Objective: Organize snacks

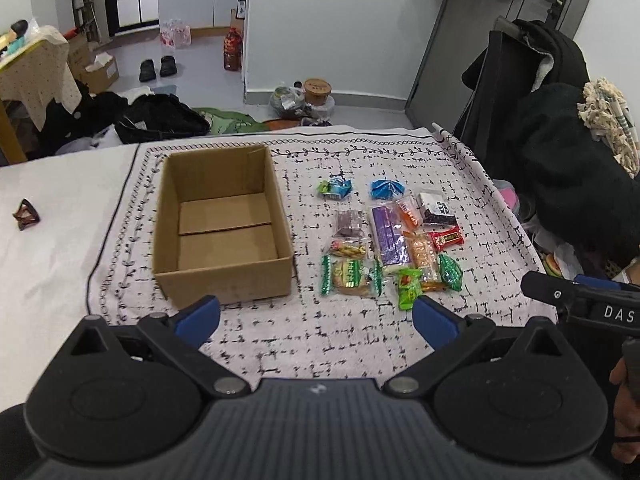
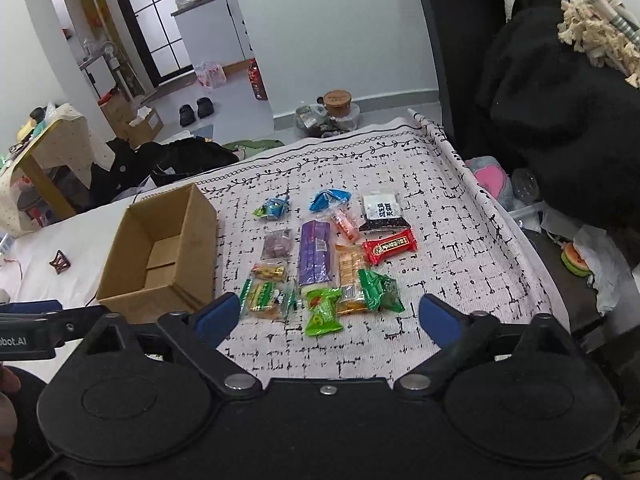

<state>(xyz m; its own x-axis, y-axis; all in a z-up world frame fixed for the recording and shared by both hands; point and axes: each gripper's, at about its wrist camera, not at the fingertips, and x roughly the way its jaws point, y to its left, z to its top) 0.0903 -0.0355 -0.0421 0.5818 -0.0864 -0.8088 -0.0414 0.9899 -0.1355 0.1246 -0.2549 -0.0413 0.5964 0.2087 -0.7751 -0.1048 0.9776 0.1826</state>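
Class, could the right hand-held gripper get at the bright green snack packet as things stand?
Probably yes. The right hand-held gripper is open and empty, and the green packet lies nearest it on the cloth, uncovered.

Both handheld tools share one build. The left gripper (image 1: 316, 318) has a ribbed dark grey housing with a small pale mark at its centre, two round black discs, triangular cut-outs at its shoulders, silver rivets at the pivots and blue fingers (image 1: 434, 322). The right gripper (image 2: 326, 316) is matt black with a central screw, and white lettering "DAS" marks its side.
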